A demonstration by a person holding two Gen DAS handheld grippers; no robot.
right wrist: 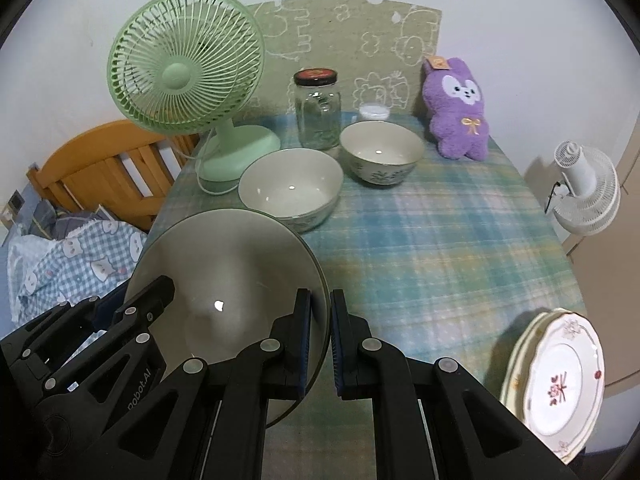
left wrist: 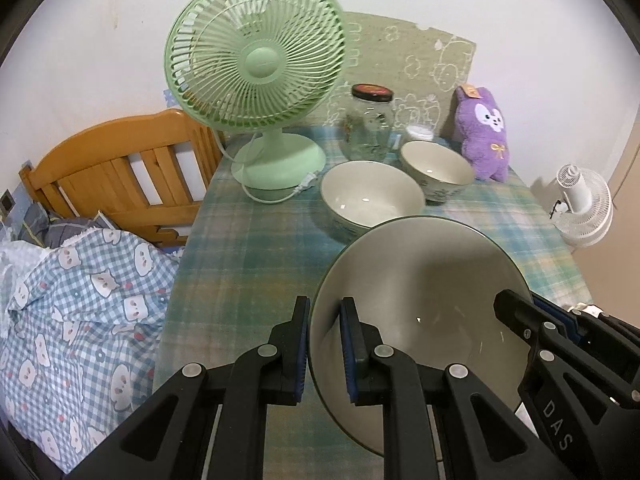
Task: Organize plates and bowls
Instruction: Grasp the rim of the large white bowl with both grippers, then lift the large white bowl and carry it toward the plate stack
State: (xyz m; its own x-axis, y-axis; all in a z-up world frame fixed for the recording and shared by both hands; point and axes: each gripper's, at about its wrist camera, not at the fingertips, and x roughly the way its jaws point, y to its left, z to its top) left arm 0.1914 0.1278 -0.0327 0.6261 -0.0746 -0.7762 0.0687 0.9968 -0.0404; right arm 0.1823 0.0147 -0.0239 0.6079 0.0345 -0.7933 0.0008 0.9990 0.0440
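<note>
A large grey-white bowl (left wrist: 424, 292) hangs above the checked tablecloth, held from both sides. My left gripper (left wrist: 325, 354) is shut on its left rim; my right gripper (left wrist: 520, 320) clamps the opposite rim. In the right wrist view the same large bowl (right wrist: 228, 264) has my right gripper (right wrist: 319, 342) shut on its right rim, and my left gripper (right wrist: 160, 292) grips the far side. Two smaller bowls stand on the table beyond: a wider one (left wrist: 370, 196) (right wrist: 292, 190) and a patterned one (left wrist: 436, 168) (right wrist: 380, 152). Stacked floral plates (right wrist: 560, 380) lie at the near right.
A green desk fan (left wrist: 256, 52) (right wrist: 180, 68) with its cord stands at the back left. A glass jar (left wrist: 368, 124) (right wrist: 318, 112) and a purple plush rabbit (left wrist: 484, 132) (right wrist: 456, 108) line the wall. A wooden bed frame (left wrist: 120, 168) and bedding lie left; a white fan (right wrist: 584, 188) right.
</note>
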